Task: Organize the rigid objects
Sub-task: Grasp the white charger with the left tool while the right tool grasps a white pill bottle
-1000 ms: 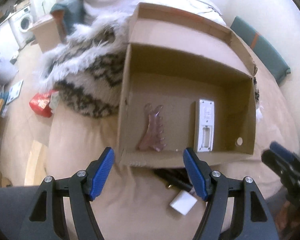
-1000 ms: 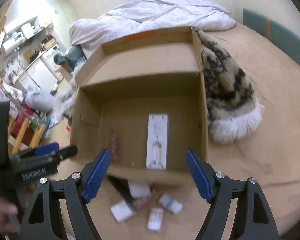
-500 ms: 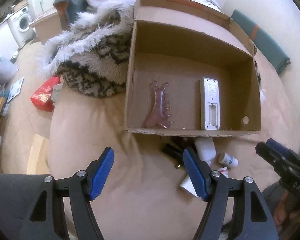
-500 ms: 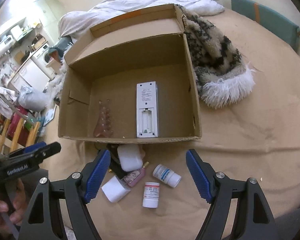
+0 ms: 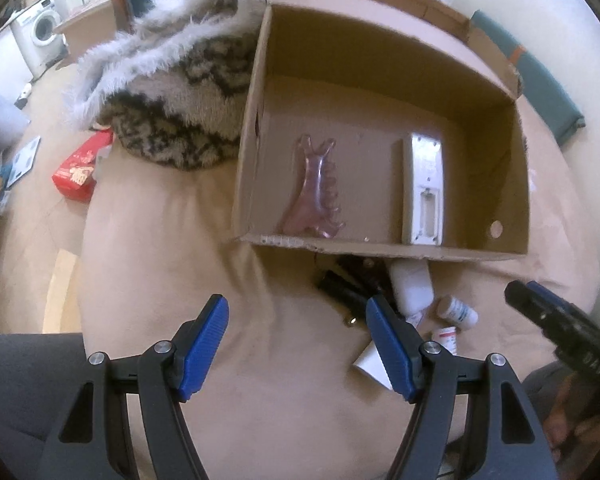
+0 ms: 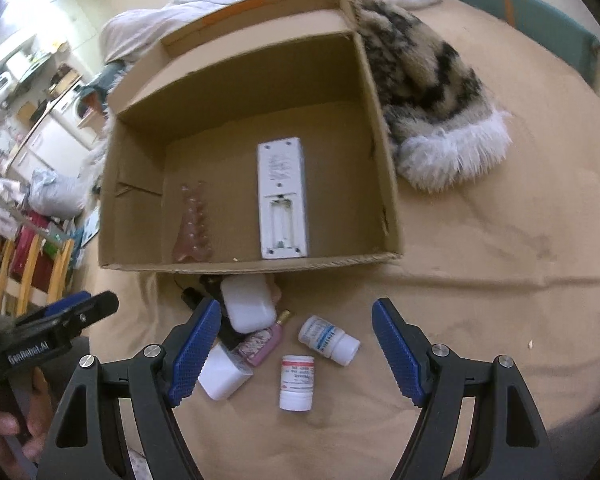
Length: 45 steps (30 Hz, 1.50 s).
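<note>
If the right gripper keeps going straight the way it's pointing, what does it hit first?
Probably the red-labelled pill bottle lying between the open fingers of the right gripper, with the blue-labelled bottle just beyond. Depth is hard to judge.

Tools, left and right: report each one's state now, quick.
Left tool: open, holding nothing.
Right tool: open, holding nothing.

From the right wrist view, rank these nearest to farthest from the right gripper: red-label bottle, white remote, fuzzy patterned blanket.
Right gripper:
1. Red-label bottle, on the bedsheet between the fingers.
2. White remote, inside the cardboard box.
3. Fuzzy patterned blanket, beyond the box's right wall.
</note>
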Available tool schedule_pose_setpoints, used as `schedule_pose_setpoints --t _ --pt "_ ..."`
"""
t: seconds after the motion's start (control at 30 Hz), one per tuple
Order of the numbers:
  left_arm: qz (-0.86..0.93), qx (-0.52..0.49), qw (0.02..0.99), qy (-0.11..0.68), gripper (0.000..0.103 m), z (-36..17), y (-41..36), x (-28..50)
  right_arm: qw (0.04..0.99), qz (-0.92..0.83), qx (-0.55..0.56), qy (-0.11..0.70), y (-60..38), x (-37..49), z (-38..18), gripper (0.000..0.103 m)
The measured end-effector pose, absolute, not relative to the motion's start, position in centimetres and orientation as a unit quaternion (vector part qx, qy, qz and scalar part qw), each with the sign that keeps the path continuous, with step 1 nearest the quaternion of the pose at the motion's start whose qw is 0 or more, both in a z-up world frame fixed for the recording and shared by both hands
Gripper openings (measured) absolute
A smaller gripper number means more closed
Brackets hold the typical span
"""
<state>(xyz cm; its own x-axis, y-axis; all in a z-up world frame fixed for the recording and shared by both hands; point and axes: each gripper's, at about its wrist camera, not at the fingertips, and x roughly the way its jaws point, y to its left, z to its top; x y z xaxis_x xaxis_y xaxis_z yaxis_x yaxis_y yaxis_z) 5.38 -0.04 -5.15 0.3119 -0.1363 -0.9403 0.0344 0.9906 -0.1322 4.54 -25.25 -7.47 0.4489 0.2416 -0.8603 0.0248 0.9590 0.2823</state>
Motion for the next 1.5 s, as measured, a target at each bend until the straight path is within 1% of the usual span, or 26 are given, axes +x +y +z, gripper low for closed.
schedule_pose_setpoints --t 0.2,0.4,0.5,0.63,0.67,0.7,0.73,0.77,0.93,1.17,1.27,1.33,1.4,1.47,1.5 --pt "-0.058 -0.046 0.779 0.623 0.069 -7.7 -0.8 5.6 0.822 0.066 0.159 0.542 -25.9 5.4 -8.7 0.082" --pt "-0.153 0.034 0.746 0.648 0.069 -10.1 -6.6 4.1 0.814 0.061 0.167 0.552 -26.1 5.7 -9.3 0.082" --pt "-0.18 0.066 0.739 0.646 0.064 -11.1 -8.8 3.5 0.81 0.06 0.169 0.558 -26.2 5.8 -9.7 0.082" --pt "-0.199 0.089 0.723 0.656 0.064 -12.4 -10.6 3.3 0.808 0.055 0.174 0.56 -26.5 5.9 -9.9 0.082" --pt "-0.2 0.092 0.719 0.659 0.063 -12.8 -11.0 3.2 0.808 0.054 0.176 0.56 -26.6 6.0 -10.0 0.082" --pt "-0.2 0.095 0.717 0.661 0.057 -13.1 -11.2 3.2 0.808 0.053 0.175 0.56 -26.6 6.0 -10.0 0.082" --pt "-0.2 0.099 0.714 0.664 0.048 -13.4 -11.5 3.1 0.808 0.052 0.172 0.561 -26.6 6.0 -10.1 0.082" --pt "-0.194 0.106 0.714 0.664 0.045 -13.6 -11.7 3.1 0.808 0.051 0.169 0.563 -26.5 6.0 -10.2 0.082" --pt "-0.193 0.102 0.716 0.663 0.041 -13.5 -11.3 2.7 0.804 0.054 0.163 0.569 -26.2 6.1 -10.6 0.082" --pt "-0.16 0.081 0.723 0.667 0.039 -13.0 -8.8 2.0 0.772 0.1 0.164 0.606 -24.9 5.7 -11.9 0.082" --pt "-0.135 0.063 0.724 0.674 0.039 -12.9 -6.8 2.1 0.75 0.116 0.153 0.633 -24.0 5.1 -12.8 0.078" --pt "-0.122 0.06 0.724 0.676 0.039 -12.8 -5.8 2.1 0.733 0.123 0.149 0.652 -23.4 4.8 -13.6 0.072" --pt "-0.111 0.048 0.728 0.674 0.039 -12.8 -5.1 2.0 0.722 0.125 0.133 0.667 -22.8 4.7 -14.4 0.062" --pt "-0.106 0.05 0.726 0.678 0.039 -13.1 -5.1 1.9 0.714 0.121 0.117 0.68 -22.2 4.7 -15.3 0.057" --pt "-0.105 0.055 0.726 0.678 0.039 -13.1 -5.2 1.8 0.71 0.118 0.109 0.686 -21.9 4.8 -15.6 0.056"
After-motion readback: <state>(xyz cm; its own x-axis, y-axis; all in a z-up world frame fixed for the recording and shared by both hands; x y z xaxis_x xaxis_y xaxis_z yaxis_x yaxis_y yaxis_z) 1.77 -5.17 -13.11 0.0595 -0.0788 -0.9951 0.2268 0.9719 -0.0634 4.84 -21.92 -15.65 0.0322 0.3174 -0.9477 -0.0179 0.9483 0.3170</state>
